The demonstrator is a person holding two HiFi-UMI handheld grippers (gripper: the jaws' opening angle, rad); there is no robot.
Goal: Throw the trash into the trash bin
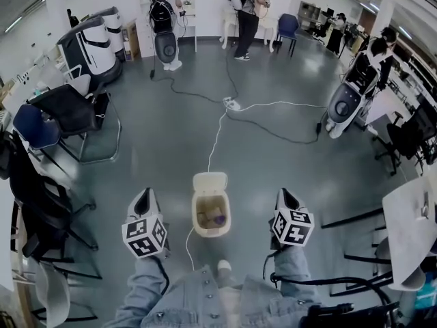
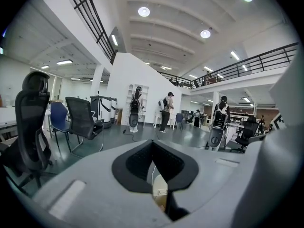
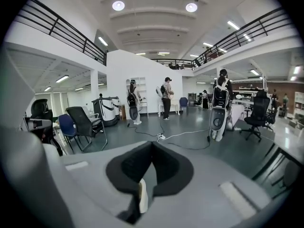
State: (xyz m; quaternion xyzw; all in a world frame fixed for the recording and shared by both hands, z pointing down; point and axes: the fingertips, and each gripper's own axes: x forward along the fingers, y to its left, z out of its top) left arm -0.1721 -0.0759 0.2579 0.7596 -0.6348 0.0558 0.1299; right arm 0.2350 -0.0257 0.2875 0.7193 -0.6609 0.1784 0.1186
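Seen from above, a grey floor (image 1: 150, 156) fills an open office, with dark office chairs (image 1: 65, 111) standing at the far left. Lower left of centre, a person's denim sleeve (image 1: 147, 289) leads to the left gripper (image 1: 143, 195), which points away from the person. In the left gripper view its fingers (image 2: 137, 163) are drawn tight together with nothing between them, and part of the trash bin (image 2: 160, 186) shows through the narrow slit below their tips. The cream trash bin (image 1: 198, 227) stands on the floor between the two grippers, just in front of the person, apart from both and touching neither. Its lid (image 1: 209, 182) is tipped open on the far side. The trash (image 1: 217, 219), a brownish piece and a purple one, lies at the bottom of the bin, lower than both pairs of fingers and between them. A white cable (image 1: 217, 139) runs from behind the lid across the floor to a power strip (image 1: 232, 103). Right of the bin, the right gripper (image 1: 286, 195) points the same way. In the right gripper view its fingers (image 3: 168, 167) are likewise closed on nothing, and a pale sliver in the slit below them is too small to identify. A round white worktop (image 1: 403, 241) sits at the far right edge. Several people (image 1: 246, 12) stand at the far end of the room.
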